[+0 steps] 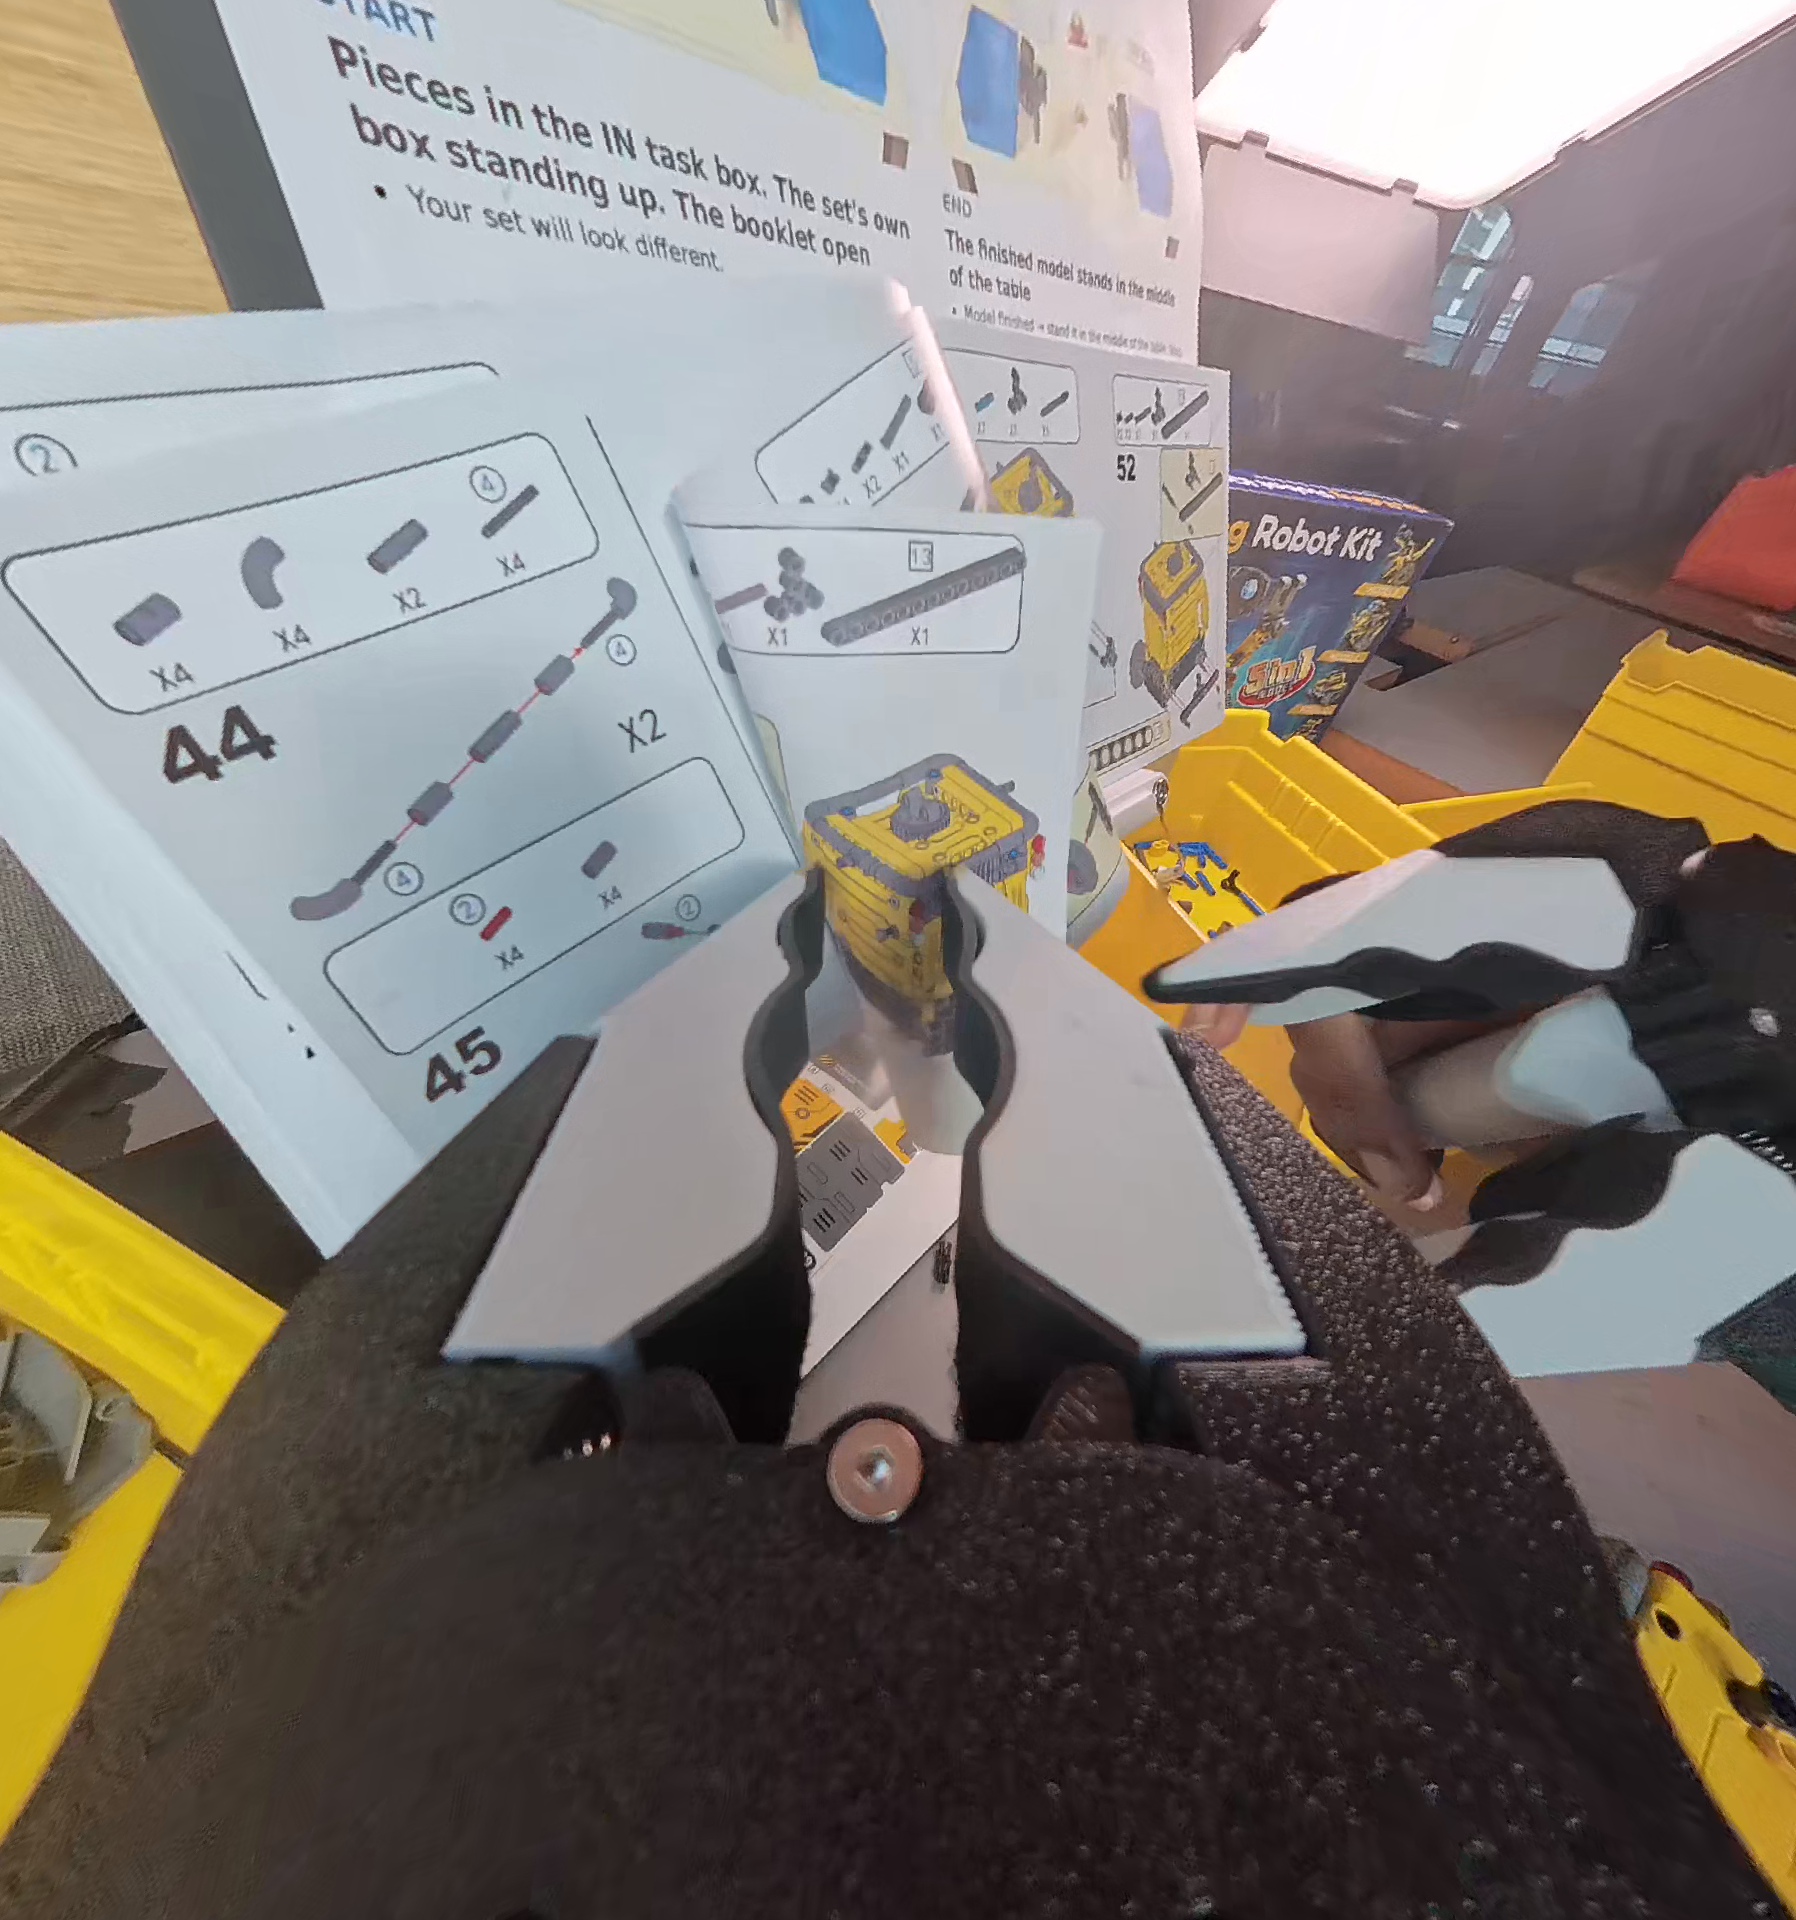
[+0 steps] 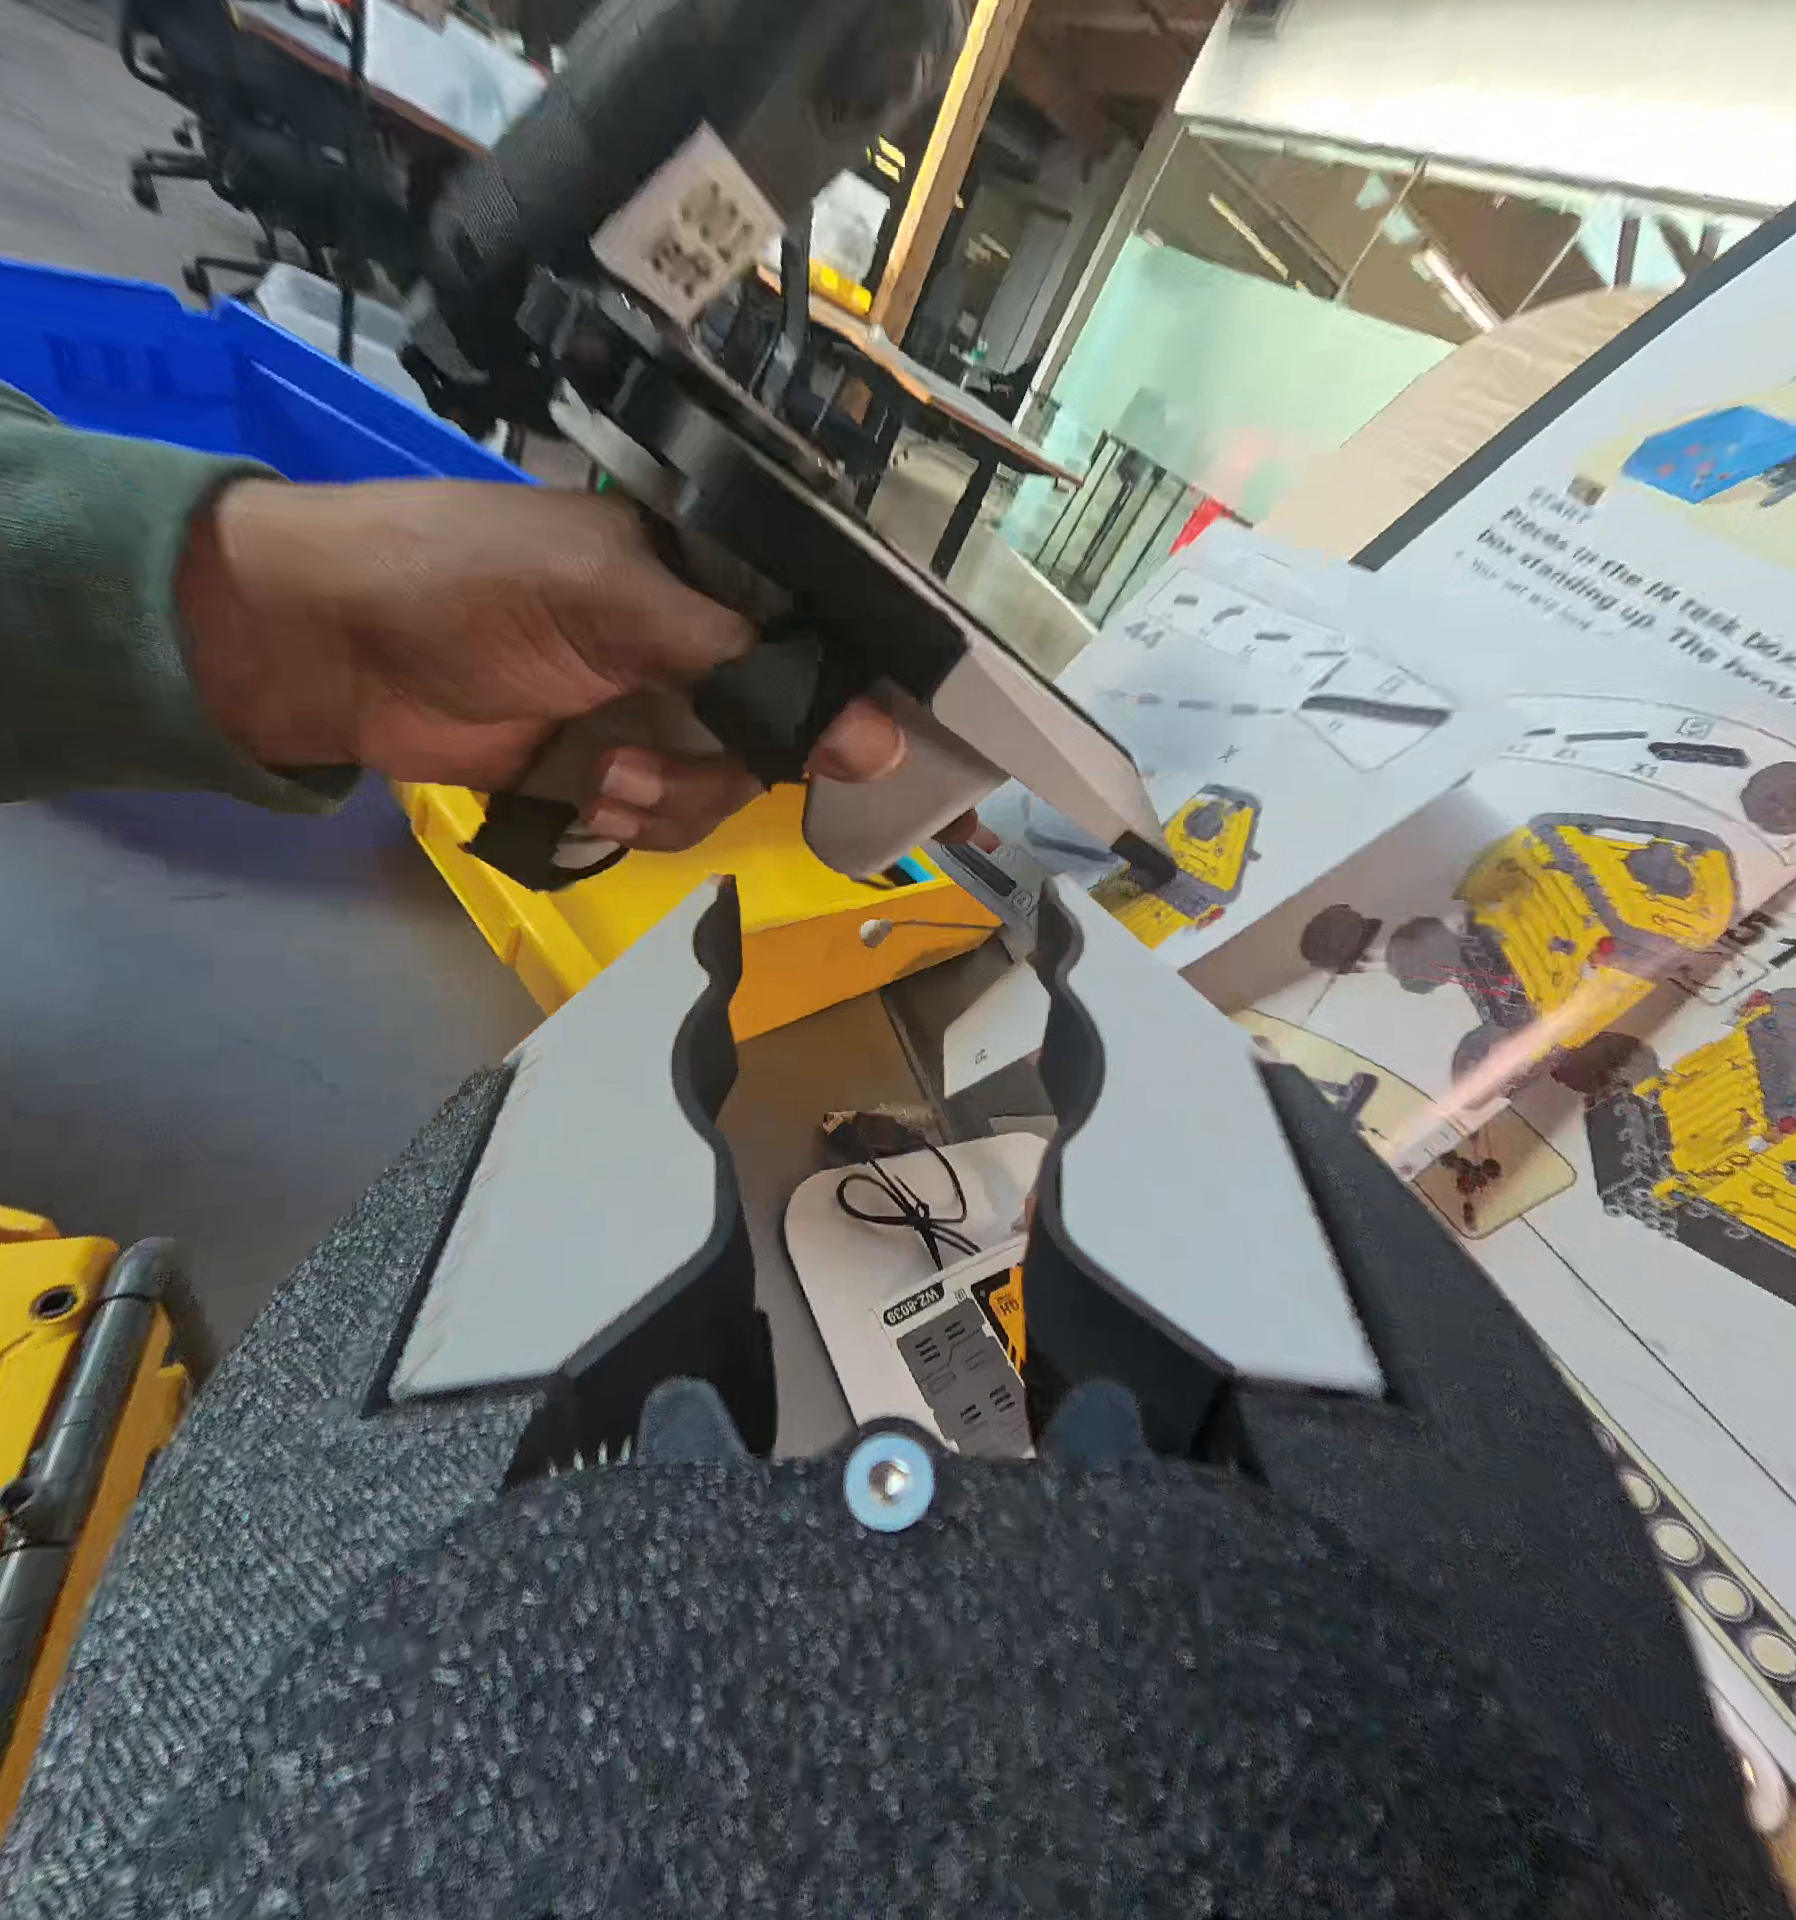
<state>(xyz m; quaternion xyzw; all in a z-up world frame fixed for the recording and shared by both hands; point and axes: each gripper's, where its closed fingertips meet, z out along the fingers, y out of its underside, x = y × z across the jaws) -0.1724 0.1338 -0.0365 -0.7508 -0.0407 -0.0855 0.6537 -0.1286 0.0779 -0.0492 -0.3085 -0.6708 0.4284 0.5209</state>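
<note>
An open booklet (image 1: pixel 354 675) of building diagrams stands propped at a slant on a dark table (image 2: pixel 198 987), leaning against a large white printed board (image 1: pixel 665 156). One loose page (image 1: pixel 873 707) curls forward from its middle, showing a drawing of a yellow blocky model. The left gripper (image 1: pixel 881 894) points its tips at the lower edge of that page. Its jaws stand slightly apart with a narrow gap, and it is unclear whether they touch the paper. The paper looks thin, smooth and floppy, so in my judgement it would crease under a hard squeeze and slip from a loose one. The right gripper (image 2: pixel 889 914) hovers just beside the left one. Its jaws are spread wide and empty above a flat white sheet with a grey and yellow sticker panel (image 2: pixel 961 1361) and a thin black knotted cord (image 2: pixel 904 1205). Both grippers have flat pale grey fingers with wavy black rubbery inner edges, mounted on rough, grainy black bodies. A hand (image 2: pixel 437 634) in a green sleeve (image 2: pixel 42 582) grips the left gripper's handle. A hard yellow plastic bin (image 1: pixel 1289 821) holding small blue and yellow pieces (image 1: pixel 1195 862) sits beside the booklet. A dark blue cardboard kit box (image 1: pixel 1320 592) stands behind it, and a blue bin (image 2: pixel 250 384) sits farther off.
</note>
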